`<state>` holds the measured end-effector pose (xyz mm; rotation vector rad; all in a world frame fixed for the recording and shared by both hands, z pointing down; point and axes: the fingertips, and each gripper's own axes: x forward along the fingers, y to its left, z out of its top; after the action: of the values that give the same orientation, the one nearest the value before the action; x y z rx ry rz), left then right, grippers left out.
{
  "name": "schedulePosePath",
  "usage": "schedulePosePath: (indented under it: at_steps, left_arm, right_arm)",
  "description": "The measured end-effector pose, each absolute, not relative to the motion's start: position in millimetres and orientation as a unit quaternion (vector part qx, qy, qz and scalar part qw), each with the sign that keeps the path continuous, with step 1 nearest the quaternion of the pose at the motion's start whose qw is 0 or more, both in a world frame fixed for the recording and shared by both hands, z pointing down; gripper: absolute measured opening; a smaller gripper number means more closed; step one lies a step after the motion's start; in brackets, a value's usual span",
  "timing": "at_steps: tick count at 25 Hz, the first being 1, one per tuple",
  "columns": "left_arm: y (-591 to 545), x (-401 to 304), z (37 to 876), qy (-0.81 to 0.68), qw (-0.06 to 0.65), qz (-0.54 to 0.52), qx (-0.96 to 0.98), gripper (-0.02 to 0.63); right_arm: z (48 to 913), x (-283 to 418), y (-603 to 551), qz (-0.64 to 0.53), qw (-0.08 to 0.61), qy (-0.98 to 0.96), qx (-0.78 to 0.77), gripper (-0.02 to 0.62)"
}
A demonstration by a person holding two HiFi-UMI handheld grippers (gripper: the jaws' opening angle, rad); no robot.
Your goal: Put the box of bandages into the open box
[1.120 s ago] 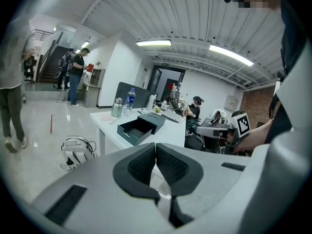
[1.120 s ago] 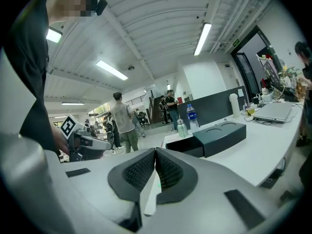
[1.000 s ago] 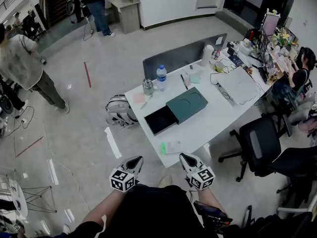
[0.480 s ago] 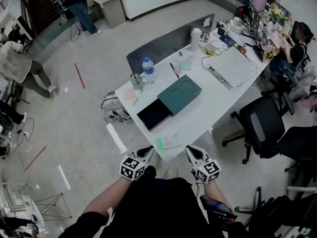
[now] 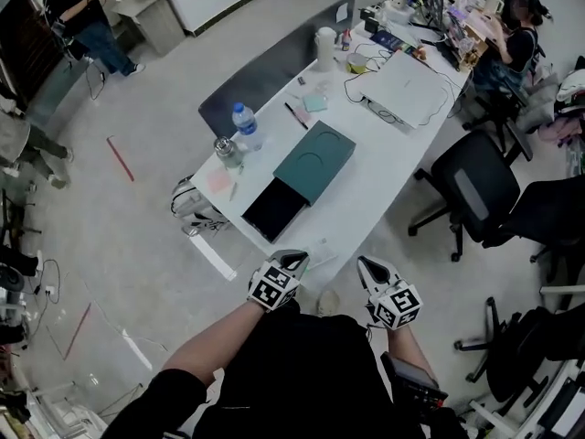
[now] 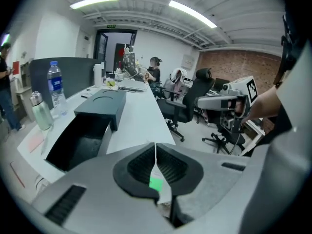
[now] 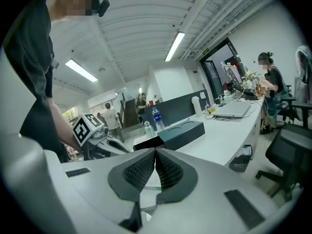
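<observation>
The open box (image 5: 303,174) is dark green, its black drawer (image 5: 272,210) pulled out toward me on the white table (image 5: 366,181). The box of bandages (image 5: 320,249), small and white with a green patch, lies at the table's near end. My left gripper (image 5: 294,261) is shut and empty, its tips right beside the bandage box. In the left gripper view the green patch (image 6: 156,183) shows just below the shut jaws (image 6: 155,147). My right gripper (image 5: 366,265) is also shut and empty, a little right of the bandage box, off the table's corner.
A water bottle (image 5: 243,123) and a glass jar (image 5: 226,150) stand left of the open box. A white laptop (image 5: 402,85) with cables lies farther along. A black office chair (image 5: 475,186) stands to the right, a backpack (image 5: 192,210) on the floor to the left.
I have walked closer to the table. Both grippers now hang at its near end, beside the bandage box. Both stayed shut.
</observation>
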<state>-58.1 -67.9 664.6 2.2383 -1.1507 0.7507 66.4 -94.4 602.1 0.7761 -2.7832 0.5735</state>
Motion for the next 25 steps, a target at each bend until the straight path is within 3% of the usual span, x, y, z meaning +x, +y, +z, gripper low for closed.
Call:
schedulePosePath:
  at_steps: [3,6,14,25]
  left_arm:
    - [-78.6,-55.0,675.9,-0.399,0.244,0.31,0.828,0.032]
    - [-80.7,-48.4,697.3,-0.366,0.244,0.348,0.828,0.141]
    - [-91.1,-41.5,732.2,-0.321,0.227,0.438,0.809,0.328]
    - [-88.3,-31.6,767.1,-0.269,0.261,0.527,0.763,0.356]
  right_arm:
    - [601.6,68.8,-95.2,0.199,0.094,-0.932,0.289,0.026]
    - [605.0,75.8,-91.2,0.206,0.094,-0.921,0.318,0.028]
    - [608.7,94.0,-81.2,0.222,0.09,-0.892,0.383,0.028]
    - [619.4,110.9,-67.3,0.246,0.088,-0.862,0.434,0.028]
